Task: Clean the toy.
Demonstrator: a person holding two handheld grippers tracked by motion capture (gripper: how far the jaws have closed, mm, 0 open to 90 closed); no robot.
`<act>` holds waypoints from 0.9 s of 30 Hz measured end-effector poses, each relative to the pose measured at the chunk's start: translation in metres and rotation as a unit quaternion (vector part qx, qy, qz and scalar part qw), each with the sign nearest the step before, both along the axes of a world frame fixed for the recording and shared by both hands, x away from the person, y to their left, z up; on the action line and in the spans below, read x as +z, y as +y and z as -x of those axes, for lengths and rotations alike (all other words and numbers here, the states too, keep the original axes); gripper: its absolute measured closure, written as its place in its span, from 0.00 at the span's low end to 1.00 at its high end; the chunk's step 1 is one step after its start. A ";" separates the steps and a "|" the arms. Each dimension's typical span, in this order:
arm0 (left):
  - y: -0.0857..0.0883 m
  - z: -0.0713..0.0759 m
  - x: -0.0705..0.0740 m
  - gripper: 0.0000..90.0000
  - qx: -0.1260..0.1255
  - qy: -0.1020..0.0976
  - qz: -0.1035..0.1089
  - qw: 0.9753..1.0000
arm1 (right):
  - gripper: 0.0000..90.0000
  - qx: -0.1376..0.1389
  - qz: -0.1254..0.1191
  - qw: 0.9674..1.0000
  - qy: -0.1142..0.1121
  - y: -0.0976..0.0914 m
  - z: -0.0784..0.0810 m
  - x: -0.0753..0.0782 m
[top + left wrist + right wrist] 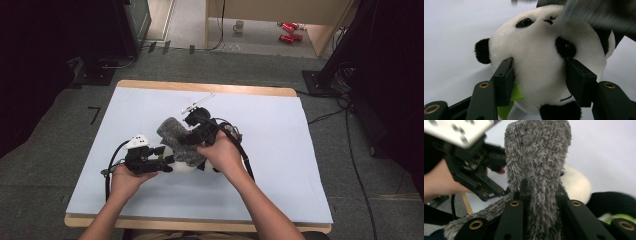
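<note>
A black-and-white panda plush (189,168) lies in the middle of the table. My left gripper (539,65) is shut on its head (536,50), one pad on each side below the eyes. A scrap of green felt (515,93) sticks out under the chin. My right gripper (541,186) is shut on a grey fuzzy cloth (537,150), which stands up between its jaws. In the high view that cloth (174,131) drapes over the panda, between the left gripper (165,162) and the right gripper (189,140). The panda's body is mostly hidden under the cloth and the right hand.
A pale sheet (280,165) covers the wooden table (200,88), with free room on every side of the panda. Black cables trail from both grippers. On the floor beyond the table are a mug (239,26) and red cans (289,31). A dark stand base (320,80) sits at the back right.
</note>
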State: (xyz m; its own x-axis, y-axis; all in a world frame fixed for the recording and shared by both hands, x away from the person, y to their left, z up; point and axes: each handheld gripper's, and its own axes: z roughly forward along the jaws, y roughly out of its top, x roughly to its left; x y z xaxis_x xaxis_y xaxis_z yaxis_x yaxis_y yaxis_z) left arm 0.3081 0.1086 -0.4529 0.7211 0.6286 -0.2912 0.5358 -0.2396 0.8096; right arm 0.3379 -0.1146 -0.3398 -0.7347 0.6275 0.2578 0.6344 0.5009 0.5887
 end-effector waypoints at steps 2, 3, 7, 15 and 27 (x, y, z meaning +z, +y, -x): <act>0.001 0.000 0.001 0.46 -0.005 -0.001 0.001 1.000 | 0.85 -0.003 0.013 1.000 0.007 0.002 0.000 -0.012; 0.001 0.000 0.001 0.45 -0.011 -0.002 0.003 1.000 | 0.85 -0.006 0.017 1.000 0.009 0.002 -0.001 -0.016; 0.006 0.002 0.005 0.39 -0.024 -0.017 0.000 1.000 | 0.85 -0.019 0.002 1.000 0.015 -0.004 -0.004 -0.031; 0.000 0.010 0.003 0.31 -0.038 -0.024 -0.021 0.999 | 0.85 -0.035 0.005 0.999 -0.009 -0.005 -0.017 -0.029; -0.011 0.010 -0.004 0.49 0.016 -0.051 -0.023 0.998 | 0.85 -0.024 -0.028 0.999 -0.013 0.020 -0.010 -0.013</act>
